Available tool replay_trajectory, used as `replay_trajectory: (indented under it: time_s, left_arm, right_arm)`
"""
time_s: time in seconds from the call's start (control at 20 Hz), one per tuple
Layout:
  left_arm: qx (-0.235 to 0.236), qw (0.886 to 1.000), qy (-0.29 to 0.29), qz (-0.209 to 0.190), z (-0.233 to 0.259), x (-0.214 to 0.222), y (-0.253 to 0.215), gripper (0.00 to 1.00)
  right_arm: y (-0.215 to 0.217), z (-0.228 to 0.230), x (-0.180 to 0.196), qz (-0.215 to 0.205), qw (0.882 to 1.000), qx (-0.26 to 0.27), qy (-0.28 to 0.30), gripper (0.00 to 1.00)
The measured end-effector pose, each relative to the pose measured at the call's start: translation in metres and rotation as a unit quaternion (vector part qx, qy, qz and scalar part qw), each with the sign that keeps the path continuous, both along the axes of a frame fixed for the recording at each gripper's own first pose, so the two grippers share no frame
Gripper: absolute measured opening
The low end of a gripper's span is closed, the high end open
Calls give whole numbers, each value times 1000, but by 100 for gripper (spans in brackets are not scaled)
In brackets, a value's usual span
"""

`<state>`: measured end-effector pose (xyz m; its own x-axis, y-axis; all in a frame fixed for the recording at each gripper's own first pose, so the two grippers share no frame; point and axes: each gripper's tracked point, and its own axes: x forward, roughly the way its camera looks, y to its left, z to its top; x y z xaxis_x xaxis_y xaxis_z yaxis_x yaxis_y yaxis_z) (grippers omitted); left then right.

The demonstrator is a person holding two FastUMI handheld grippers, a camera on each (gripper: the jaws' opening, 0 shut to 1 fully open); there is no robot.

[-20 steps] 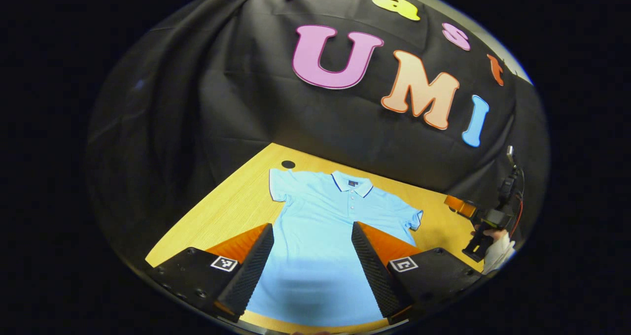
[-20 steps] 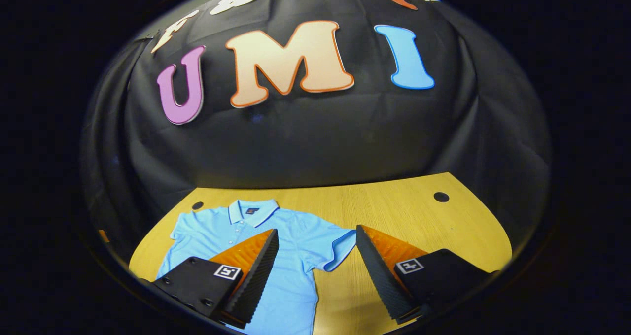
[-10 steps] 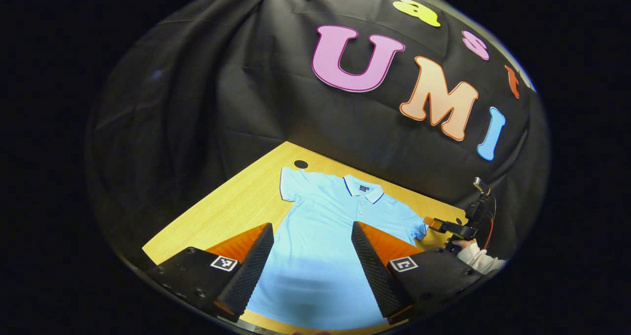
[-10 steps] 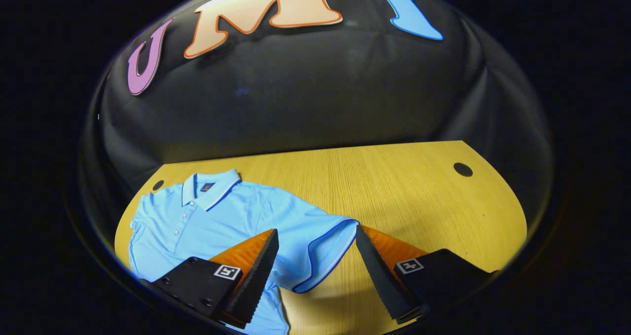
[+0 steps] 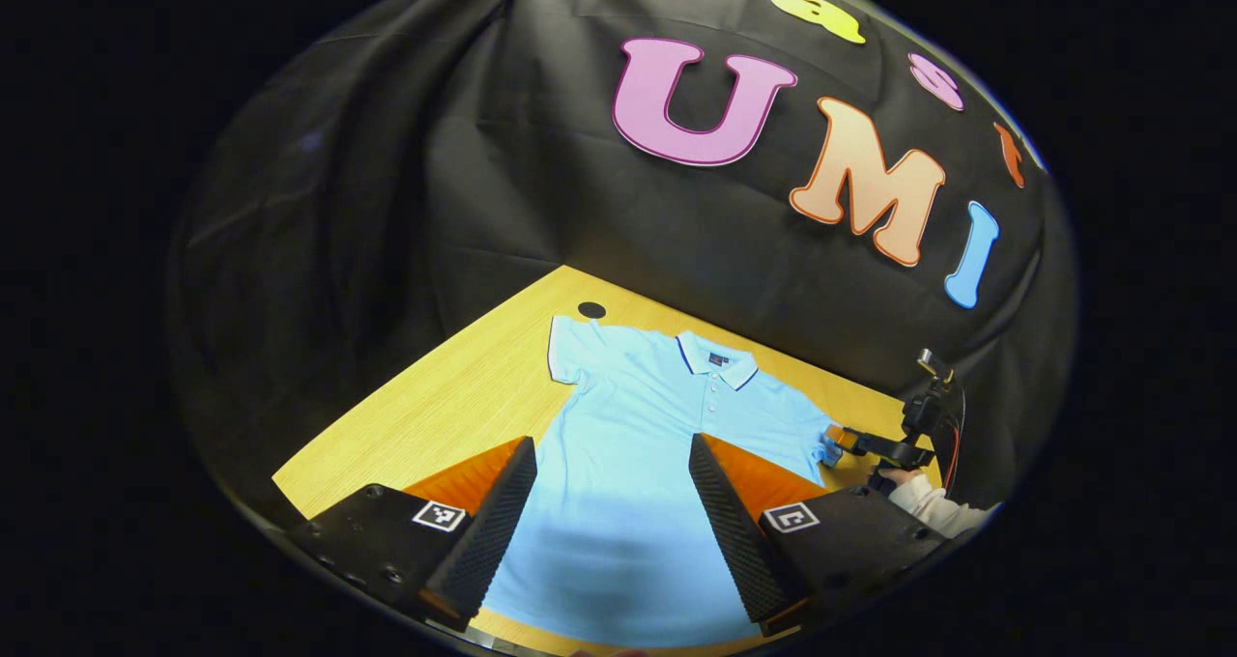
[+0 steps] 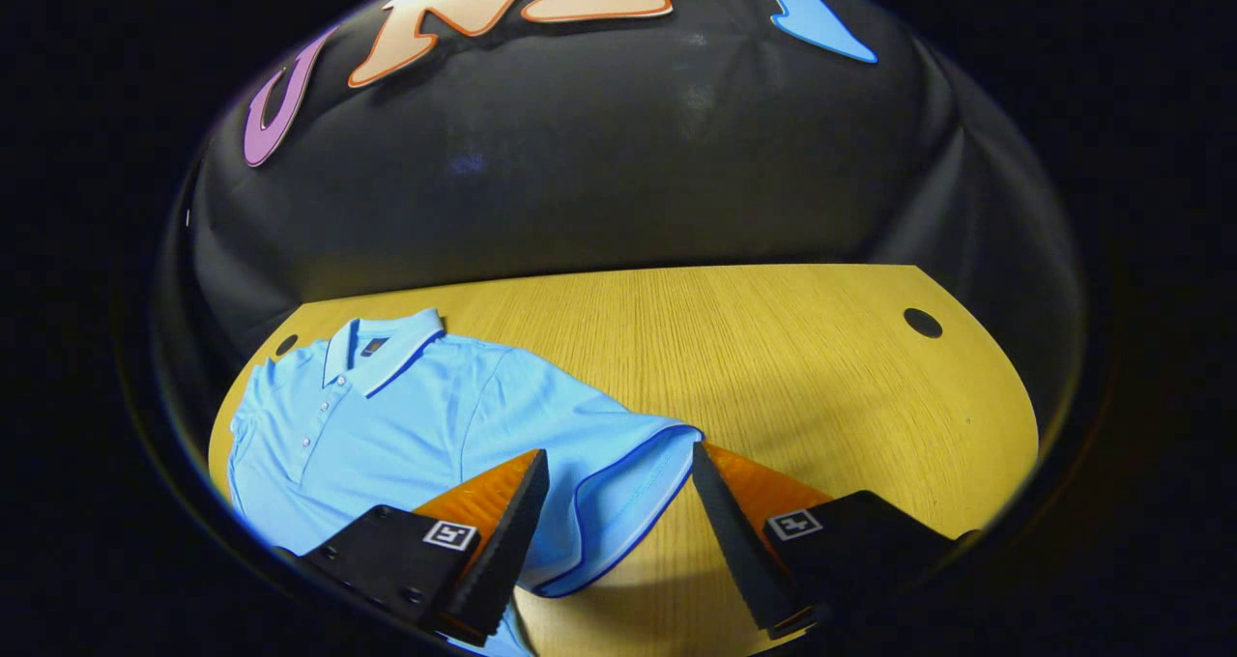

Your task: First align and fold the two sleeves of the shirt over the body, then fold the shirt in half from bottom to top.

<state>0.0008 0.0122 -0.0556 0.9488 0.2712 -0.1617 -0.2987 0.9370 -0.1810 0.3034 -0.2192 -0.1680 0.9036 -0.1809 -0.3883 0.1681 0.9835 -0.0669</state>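
Note:
A light blue polo shirt (image 5: 667, 425) lies flat and face up on the wooden table (image 5: 454, 406), collar toward the booth wall. My left gripper (image 5: 611, 517) hovers open over the shirt's lower body. In the right gripper view the shirt's right sleeve (image 6: 618, 483), edged with a dark stripe, lies between the fingers of my open right gripper (image 6: 614, 531). The left gripper view also catches the right gripper (image 5: 875, 444) at the sleeve's cuff, held by a hand in a white sleeve (image 5: 933, 502). The shirt's left sleeve (image 5: 570, 353) lies spread out near the far corner.
The table has a round cable hole (image 5: 591, 310) beside the left sleeve and another (image 6: 922, 323) at the far right. Bare wood (image 6: 792, 367) stretches right of the shirt. Black cloth hangs behind the table's far edge.
The right gripper has dropped and moved forward onto the right sleeve, whose cuff now sits between its open fingers. The left gripper has barely shifted.

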Motion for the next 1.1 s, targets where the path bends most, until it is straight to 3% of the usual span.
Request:
replay_trajectory:
  time_s: [0.05,0.35,0.4,0.5,0.6,0.8,1.1]
  left_arm:
    - [1,1000,1,1,0,0,1,95]
    - [-8,1000,3,4,-2,0,3,95]
    - [-10,1000,5,4,-5,-2,4,95]
    - [-12,1000,7,4,-7,-3,6,95]
    - [-10,1000,8,3,-6,-4,6,95]
    - [-9,1000,6,-2,-3,-4,7,95]
    - [-14,1000,0,-14,1,-4,9,95]
  right_arm:
    - [1,-5,-1,2,1000,1,6,89]
    - [12,-10,1,18,1000,1,8,42]
    - [14,-10,2,18,1000,2,6,23]
    - [17,-10,2,17,1000,3,6,8]
    - [18,-9,3,12,1000,6,6,3]
    - [29,11,4,10,999,37,-15,3]
    - [117,59,3,95,983,139,-71,2]
